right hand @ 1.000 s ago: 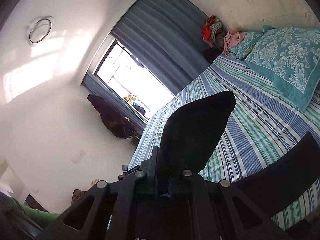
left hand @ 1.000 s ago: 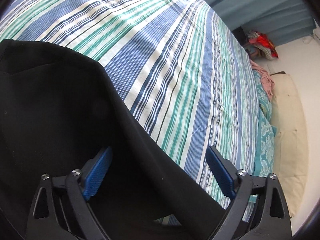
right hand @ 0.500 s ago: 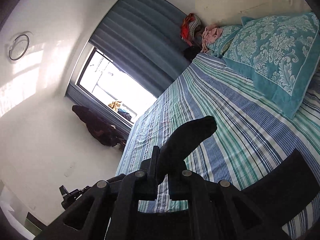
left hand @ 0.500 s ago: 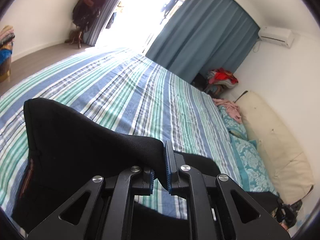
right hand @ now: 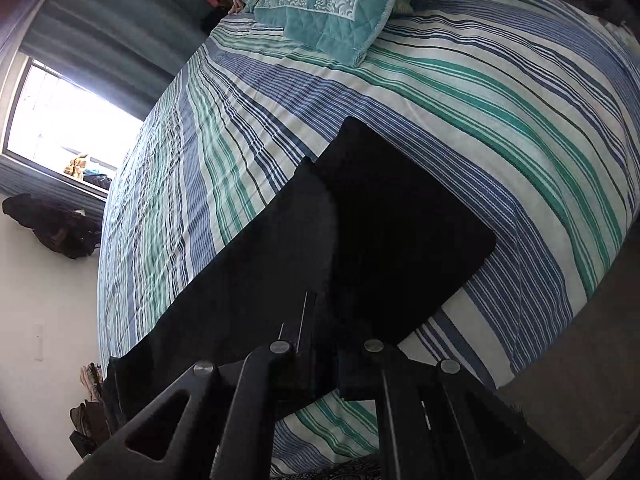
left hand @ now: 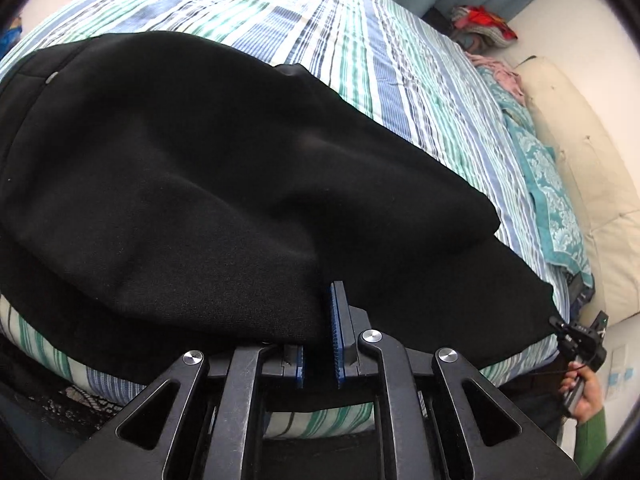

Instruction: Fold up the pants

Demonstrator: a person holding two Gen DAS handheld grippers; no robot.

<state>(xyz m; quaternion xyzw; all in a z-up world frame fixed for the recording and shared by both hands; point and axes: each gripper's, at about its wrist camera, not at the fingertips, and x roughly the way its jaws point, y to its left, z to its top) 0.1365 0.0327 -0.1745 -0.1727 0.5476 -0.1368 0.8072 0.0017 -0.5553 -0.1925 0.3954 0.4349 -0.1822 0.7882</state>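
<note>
Pants (left hand: 224, 184) lay limp and soft on the bed (left hand: 400, 92), best gripped by edges; my left claw (left hand: 320, 336) pinched their near hem, my right claw (right hand: 324, 344) likewise.

1. Left gripper (left hand: 320, 332): one blue pad (left hand: 335, 320) shows, the other mostly buried under the black pants (left hand: 200, 168).
2. Pants run off the left wrist view's left edge.
3. Right gripper (right hand: 320, 320): fingertips lost against the dark cloth, grip can't be told.
4. Right hand (left hand: 585, 398) cut off at the frame edge.
5. Clothes pile (left hand: 480, 24) too small to identify.
</note>
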